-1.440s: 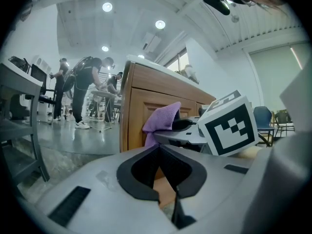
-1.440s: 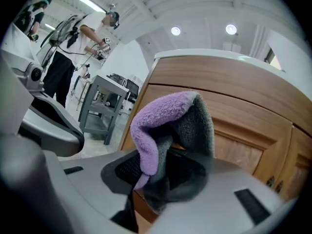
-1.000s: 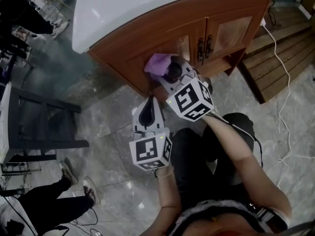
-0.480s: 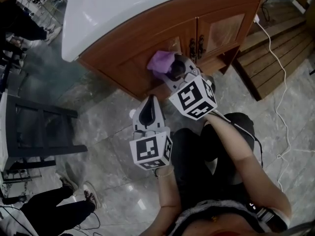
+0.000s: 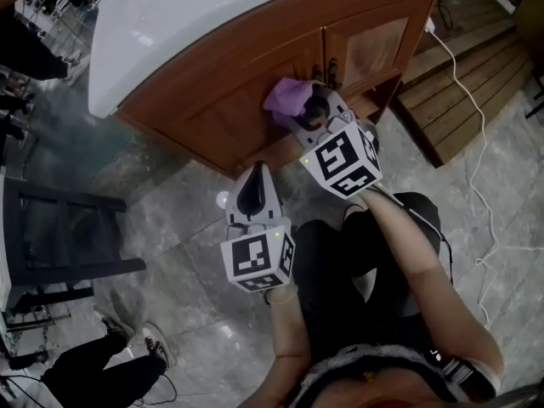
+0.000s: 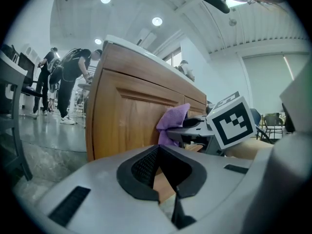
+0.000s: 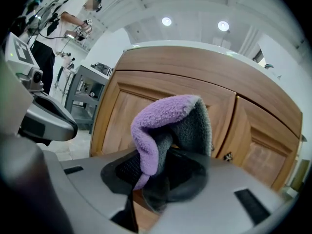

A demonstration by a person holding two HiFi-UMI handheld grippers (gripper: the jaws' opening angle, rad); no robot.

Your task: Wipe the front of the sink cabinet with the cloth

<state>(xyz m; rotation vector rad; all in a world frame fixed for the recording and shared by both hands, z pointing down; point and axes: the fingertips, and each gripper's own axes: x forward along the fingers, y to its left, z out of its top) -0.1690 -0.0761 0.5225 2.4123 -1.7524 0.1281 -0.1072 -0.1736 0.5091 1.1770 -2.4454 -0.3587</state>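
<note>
pinching the purple cloth tight in the right gripper, flat against the front of the brown sink cabinet, just beside the door handles. holding the left gripper lower, near the floor, fingers pressed together on nothing.

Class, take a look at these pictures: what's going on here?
A person holds a gripper in each hand. The right gripper is shut on a purple cloth, held against the wooden front of the sink cabinet near the door handles. The left gripper hangs back from the cabinet, shut and empty.
</note>
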